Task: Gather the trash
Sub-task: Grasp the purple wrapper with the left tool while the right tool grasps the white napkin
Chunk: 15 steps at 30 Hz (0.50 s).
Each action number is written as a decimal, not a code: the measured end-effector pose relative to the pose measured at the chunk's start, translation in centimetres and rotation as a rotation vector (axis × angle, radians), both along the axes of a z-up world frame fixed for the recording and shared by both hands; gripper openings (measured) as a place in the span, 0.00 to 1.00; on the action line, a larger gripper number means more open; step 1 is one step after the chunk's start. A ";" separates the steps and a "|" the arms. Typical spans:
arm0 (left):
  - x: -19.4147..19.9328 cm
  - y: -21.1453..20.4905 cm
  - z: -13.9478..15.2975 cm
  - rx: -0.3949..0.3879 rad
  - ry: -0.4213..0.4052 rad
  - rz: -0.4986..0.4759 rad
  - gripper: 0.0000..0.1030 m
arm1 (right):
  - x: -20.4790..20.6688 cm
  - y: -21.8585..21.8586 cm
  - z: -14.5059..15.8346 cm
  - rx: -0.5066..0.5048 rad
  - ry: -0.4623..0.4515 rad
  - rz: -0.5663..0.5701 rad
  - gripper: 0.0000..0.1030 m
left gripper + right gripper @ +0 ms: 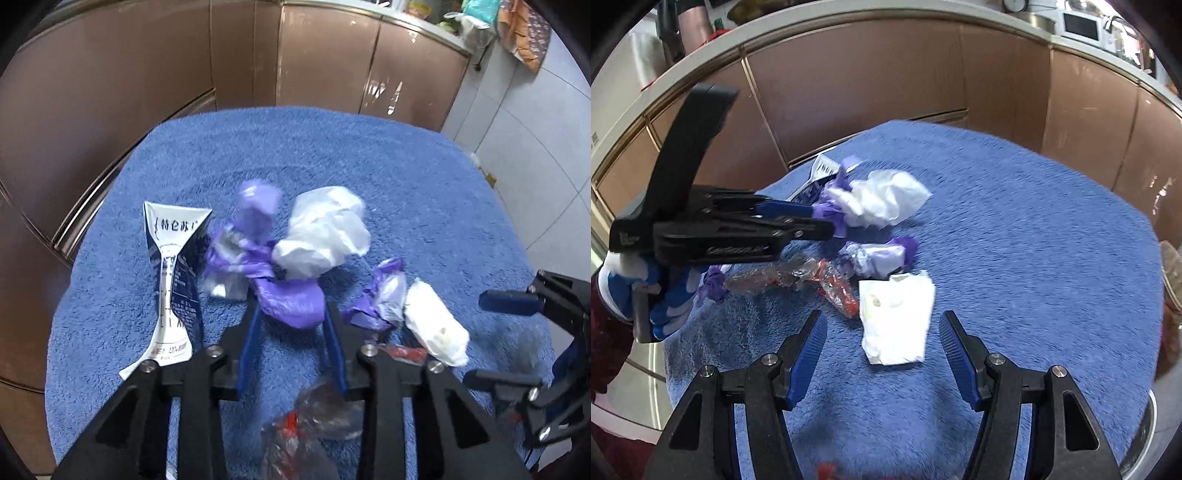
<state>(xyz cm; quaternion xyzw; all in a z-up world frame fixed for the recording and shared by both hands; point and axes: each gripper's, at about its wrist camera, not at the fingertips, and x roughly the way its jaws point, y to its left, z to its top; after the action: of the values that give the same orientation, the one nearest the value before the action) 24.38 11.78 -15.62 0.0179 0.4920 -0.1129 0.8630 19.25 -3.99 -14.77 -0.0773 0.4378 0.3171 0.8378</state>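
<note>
Trash lies on a blue towel [332, 155]. My left gripper [291, 310] has its fingers closed on a crumpled purple wrapper [291, 301], beside a white plastic bag [325, 232]. A flattened milk carton [173, 277] lies to its left, a second purple wrapper [380, 299] and a folded white tissue [436, 325] to its right, and a clear red-printed wrapper [314, 417] below it. My right gripper [882, 325] is open, its fingers on either side of the white tissue [897, 317]. The left gripper [827, 225] shows there, gripping the purple wrapper [834, 214].
Brown cabinet doors [868, 81] stand behind the towel [1034, 240]. A counter with kitchen clutter [476, 18] is at the upper right. A grey tiled floor [535, 147] lies to the right. A metal rim [1145, 435] shows at the towel's lower right edge.
</note>
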 end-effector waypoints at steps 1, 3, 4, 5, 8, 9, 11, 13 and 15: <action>0.2 0.1 -0.2 -0.006 0.005 0.005 0.29 | 0.2 0.3 -0.4 -0.011 0.006 0.011 0.56; 0.5 0.2 -0.4 -0.023 0.012 0.015 0.27 | 0.6 0.7 -0.9 -0.019 0.021 0.023 0.52; 0.6 0.3 -0.4 -0.028 0.013 0.019 0.25 | 0.7 0.8 -1.2 -0.022 0.031 0.028 0.50; 0.6 0.5 -0.5 -0.031 0.012 0.023 0.20 | 0.9 0.9 -1.5 -0.028 0.039 0.030 0.49; 0.6 0.7 -0.6 -0.048 0.022 0.033 0.12 | 1.3 1.0 -2.4 -0.038 0.064 0.029 0.43; 0.6 0.8 -0.6 -0.050 0.023 0.035 0.12 | 1.3 1.0 -2.6 -0.041 0.068 0.028 0.41; 0.7 0.9 -0.7 -0.054 0.024 0.038 0.10 | 1.4 0.9 -2.8 -0.050 0.070 0.025 0.37; 0.7 1.0 -0.7 -0.066 0.022 0.041 0.08 | 1.5 0.6 -2.7 -0.056 0.071 0.018 0.31; 0.5 1.2 -0.5 -0.077 0.015 0.047 0.06 | 1.6 0.3 -2.7 -0.058 0.072 0.012 0.25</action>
<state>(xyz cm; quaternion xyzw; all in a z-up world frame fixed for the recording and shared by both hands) 24.92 12.99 -16.11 -0.0277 0.4939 -0.1114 0.8619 20.89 -3.69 -17.46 -0.0926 0.4762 0.3117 0.8170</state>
